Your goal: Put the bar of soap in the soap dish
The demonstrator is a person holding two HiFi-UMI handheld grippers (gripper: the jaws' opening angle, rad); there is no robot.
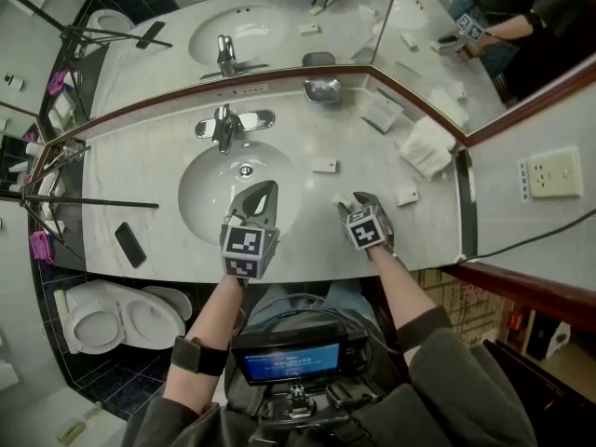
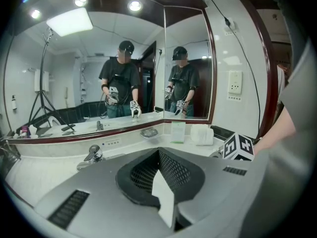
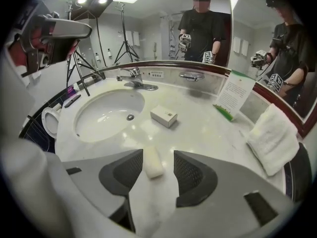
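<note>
Straddling the bar of soap point(image 3: 152, 163) w/ jaws apart, no pinch yet: R gripper point(image 3: 159, 155). Soap lies flat on worktop point(image 1: 377, 168), just right of sink point(image 3: 106, 114). L gripper point(image 2: 159, 155) closed, empty, over sink front. Centre jaws, squeeze long sides firmly since soap is prob. slippery, then lift to soap dish point(image 1: 322, 90) behind sink.

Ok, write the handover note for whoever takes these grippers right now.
Left gripper: shut, empty, over the sink's front edge.
Right gripper: open, jaws astride the bar of soap on the counter, not gripping.
Soap dish: at the counter's back edge, looks empty.
Done: nothing placed yet.
Left: close on the soap, carry it to the dish, release.
</note>
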